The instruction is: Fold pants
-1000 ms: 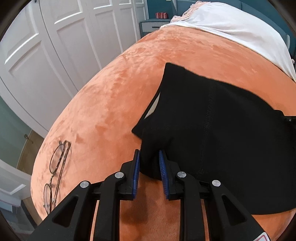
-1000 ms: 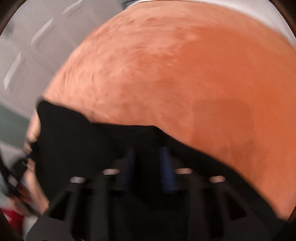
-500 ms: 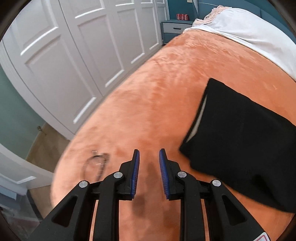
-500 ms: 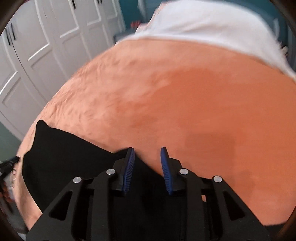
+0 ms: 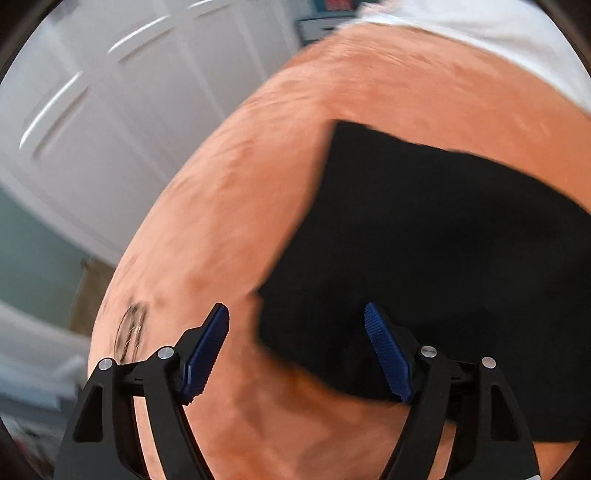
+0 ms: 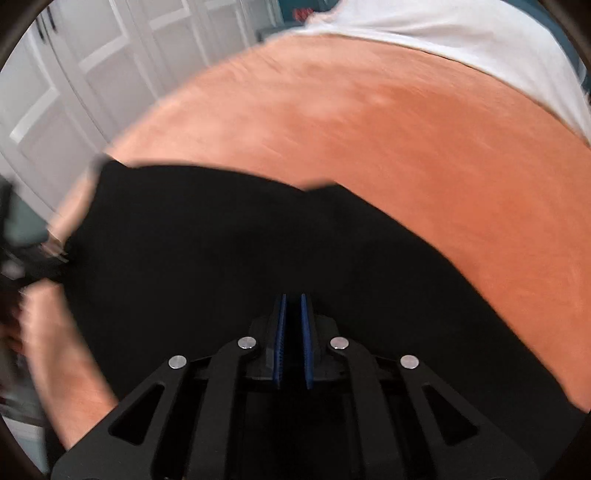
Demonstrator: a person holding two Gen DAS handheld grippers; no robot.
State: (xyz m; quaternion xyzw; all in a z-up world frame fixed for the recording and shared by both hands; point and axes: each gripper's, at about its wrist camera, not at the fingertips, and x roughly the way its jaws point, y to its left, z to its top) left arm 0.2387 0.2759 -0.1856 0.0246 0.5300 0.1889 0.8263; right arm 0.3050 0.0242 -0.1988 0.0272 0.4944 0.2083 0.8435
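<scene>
Black pants (image 5: 424,229) lie folded flat on an orange bed cover (image 5: 229,206). My left gripper (image 5: 295,314) hovers at their near left corner, its jaws opening wide. That corner lies between the blue pads (image 5: 207,343), which do not press on it. In the right wrist view the pants (image 6: 221,240) fill the lower half of the picture. My right gripper (image 6: 291,299) is over the cloth with its jaws closing. Its pads (image 6: 280,332) stand almost together, with dark fabric in the thin slit between them. The picture is blurred.
A pair of glasses (image 5: 129,328) lies on the cover left of my left gripper, near the bed's edge. White wardrobe doors (image 5: 110,92) stand beyond that edge. A white sheet (image 6: 443,29) covers the far end of the bed. Bare orange cover (image 6: 406,129) stretches beyond the pants.
The left gripper let go of the pants corner, swung away to the left, then came back over it with jaws wide. The right gripper opened briefly and has closed again on the cloth.
</scene>
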